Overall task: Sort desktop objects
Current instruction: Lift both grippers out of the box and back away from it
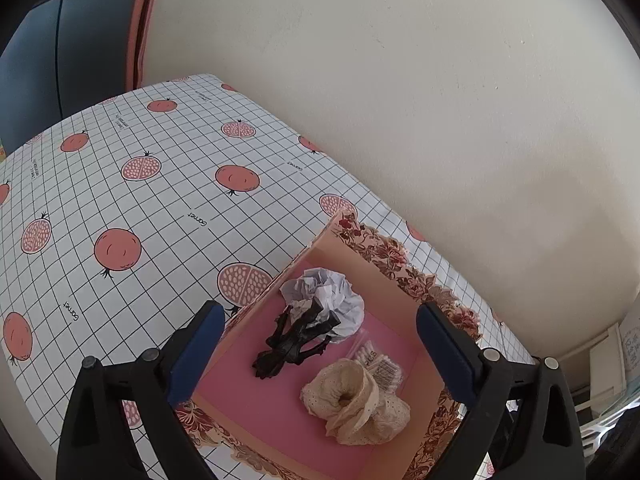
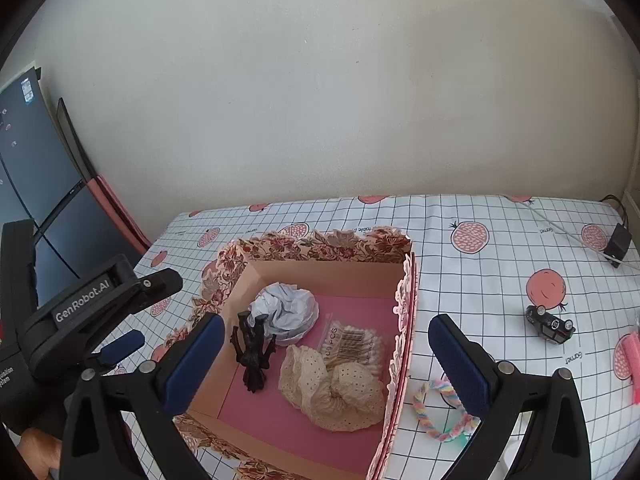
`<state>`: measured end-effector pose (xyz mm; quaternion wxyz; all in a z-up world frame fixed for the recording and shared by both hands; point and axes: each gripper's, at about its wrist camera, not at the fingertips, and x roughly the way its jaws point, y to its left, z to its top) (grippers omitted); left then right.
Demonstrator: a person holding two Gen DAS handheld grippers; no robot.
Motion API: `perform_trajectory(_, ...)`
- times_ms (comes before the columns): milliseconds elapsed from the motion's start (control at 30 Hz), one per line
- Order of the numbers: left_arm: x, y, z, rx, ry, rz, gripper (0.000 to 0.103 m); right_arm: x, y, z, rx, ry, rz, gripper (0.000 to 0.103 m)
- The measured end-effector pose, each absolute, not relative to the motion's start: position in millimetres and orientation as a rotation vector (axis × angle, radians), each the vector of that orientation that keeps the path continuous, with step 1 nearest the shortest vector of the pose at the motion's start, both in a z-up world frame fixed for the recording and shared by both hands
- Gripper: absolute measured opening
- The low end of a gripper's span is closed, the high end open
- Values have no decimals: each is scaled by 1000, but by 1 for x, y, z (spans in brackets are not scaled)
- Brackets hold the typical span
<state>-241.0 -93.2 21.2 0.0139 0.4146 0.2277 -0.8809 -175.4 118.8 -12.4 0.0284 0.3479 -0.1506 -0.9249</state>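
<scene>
Both grippers hang over the floral box [image 2: 320,246] on the counter [image 2: 480,280], jaws spread wide with nothing between them: the left gripper [image 1: 320,344] and the right gripper [image 2: 326,354]. Inside the box lie a crumpled paper ball [image 2: 284,314], a black figurine [image 2: 252,354], a bag of cotton swabs [image 2: 352,346] and a cream lace scrunchie [image 2: 332,390]. Just beside the box's right wall lies a pastel braided loop [image 2: 444,412]; further right, a small black toy car [image 2: 550,324].
</scene>
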Motion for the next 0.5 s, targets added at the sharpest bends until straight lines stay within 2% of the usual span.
perform_trajectory(367,-228,-86,45,1114,670,-2796,103,-160,147,6,860,-532,-2938,103)
perform_trajectory(500,-216,-80,57,961,599,-2771,103,-152,155,16,796,-456,-2985,103)
